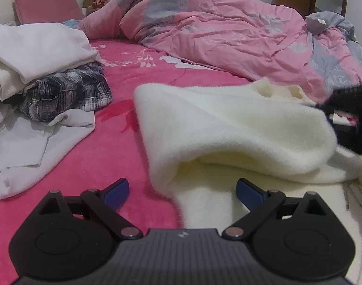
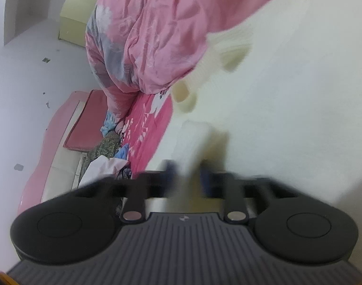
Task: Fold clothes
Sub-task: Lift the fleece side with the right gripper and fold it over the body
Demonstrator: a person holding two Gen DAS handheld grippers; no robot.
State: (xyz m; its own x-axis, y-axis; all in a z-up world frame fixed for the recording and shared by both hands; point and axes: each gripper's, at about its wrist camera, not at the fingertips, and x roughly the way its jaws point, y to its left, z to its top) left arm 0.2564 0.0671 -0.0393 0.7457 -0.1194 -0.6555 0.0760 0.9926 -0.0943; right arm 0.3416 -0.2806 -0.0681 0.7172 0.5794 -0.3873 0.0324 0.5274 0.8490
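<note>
Left gripper (image 1: pixel 182 190) fingers spread wide over the cream fleece garment (image 1: pixel 228 128), lying on the pink bed (image 1: pixel 124 123), long axis running rightward. Right gripper (image 2: pixel 187 173), blurred, apparently pinching fleece. Farther: clothes pile (image 1: pixel 50 76), seen only from left; pink duvet (image 1: pixel 216 23).

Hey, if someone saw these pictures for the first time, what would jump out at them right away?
Probably the cream fleece folded over in the middle of the hot-pink bed, with the open left claw just before it. Behind lies a big rumpled pink quilt, and at left a heap of white and plaid clothes. The right claw is pinched shut on the fleece.
</note>
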